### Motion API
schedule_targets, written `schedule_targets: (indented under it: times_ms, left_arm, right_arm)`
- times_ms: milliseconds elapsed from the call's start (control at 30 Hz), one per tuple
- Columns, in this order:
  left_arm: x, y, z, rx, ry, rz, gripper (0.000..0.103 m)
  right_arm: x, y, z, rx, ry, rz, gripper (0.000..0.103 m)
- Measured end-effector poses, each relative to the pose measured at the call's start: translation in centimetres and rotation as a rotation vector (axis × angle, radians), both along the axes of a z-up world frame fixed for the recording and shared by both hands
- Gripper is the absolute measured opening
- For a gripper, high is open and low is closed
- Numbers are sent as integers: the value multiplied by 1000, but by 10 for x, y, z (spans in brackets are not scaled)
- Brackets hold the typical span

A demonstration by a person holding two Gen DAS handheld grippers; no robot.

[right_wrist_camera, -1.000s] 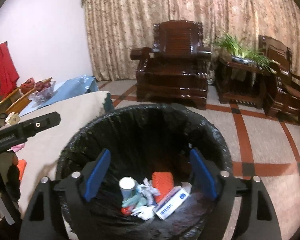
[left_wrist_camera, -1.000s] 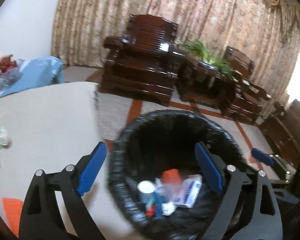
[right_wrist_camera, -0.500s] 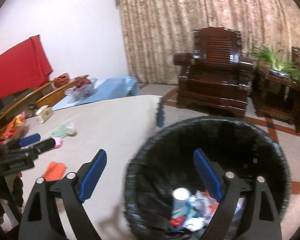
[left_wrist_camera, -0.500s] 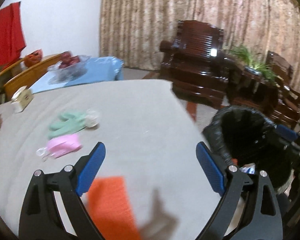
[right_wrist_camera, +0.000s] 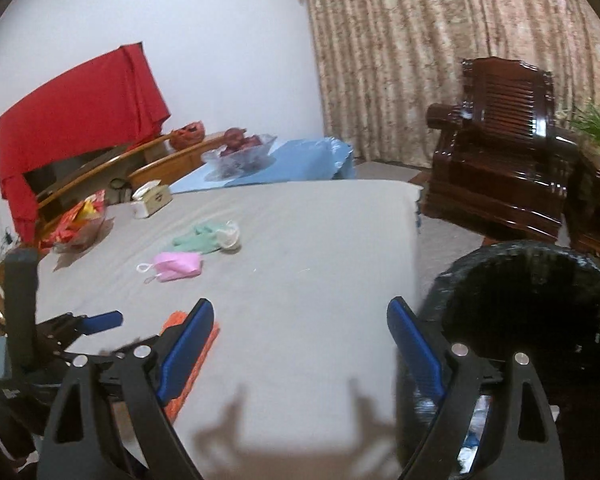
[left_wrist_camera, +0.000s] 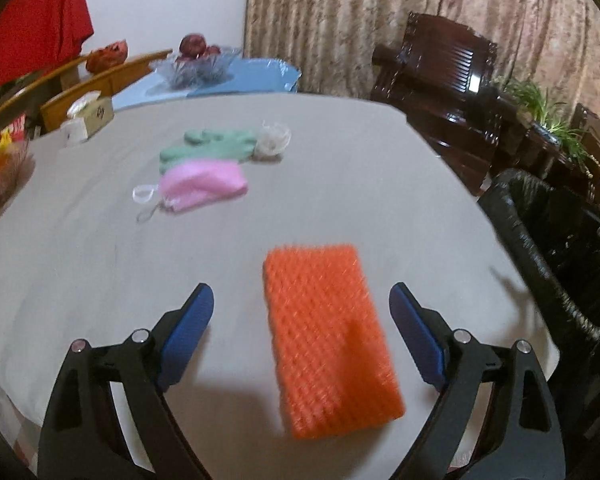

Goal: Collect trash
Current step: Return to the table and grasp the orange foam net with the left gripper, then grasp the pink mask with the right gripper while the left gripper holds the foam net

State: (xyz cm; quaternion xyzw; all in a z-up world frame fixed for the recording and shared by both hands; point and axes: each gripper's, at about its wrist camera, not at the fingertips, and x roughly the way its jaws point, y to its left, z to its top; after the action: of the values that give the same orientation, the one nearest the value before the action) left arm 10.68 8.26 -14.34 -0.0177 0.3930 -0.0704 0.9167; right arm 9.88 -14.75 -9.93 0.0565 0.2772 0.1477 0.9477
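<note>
Orange and knobbly, the foam pad (left_wrist_camera: 332,336) lay flat on the grey surface (left_wrist_camera: 340,168), close to the edge that met the black-lined bin (right_wrist_camera: 532,320), so a short carry would take it to the trash. The left tool (left_wrist_camera: 300,316) hung above it, pitched steeply downward, its blue pads (left_wrist_camera: 188,328) standing wide apart on either side of the pad and touching nothing; the jaws had just been closing slightly, with the pad below and between them but not pressed. That straddling pose read as the setup for a pinch across the pad's narrow width. Farther off on the surface lay a pink mask (left_wrist_camera: 204,184) just beside a green glove (left_wrist_camera: 208,146), with a clear crumpled wrapper (left_wrist_camera: 274,142) at the glove's cuff, all well apart from the pad and probably next in line. The right tool (right_wrist_camera: 300,332) pointed more shallowly over the corner of the surface beside the bin, jaws likewise spread and empty, apparently waiting its turn.
</note>
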Motion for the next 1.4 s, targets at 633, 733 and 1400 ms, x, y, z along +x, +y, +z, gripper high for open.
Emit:
schedule_targets:
  times_ms: [633, 733, 1400]
  left_arm:
    - [5, -13, -22, -78, 61, -69, 12]
    - [5, -8, -14, -95, 37, -51, 11]
    - [29, 97, 39, -27, -114, 205, 11]
  right_arm:
    - [10, 23, -12, -47, 31, 31, 87]
    - [12, 25, -12, -49, 31, 34, 87]
    - [75, 109, -7, -27, 15, 155, 87]
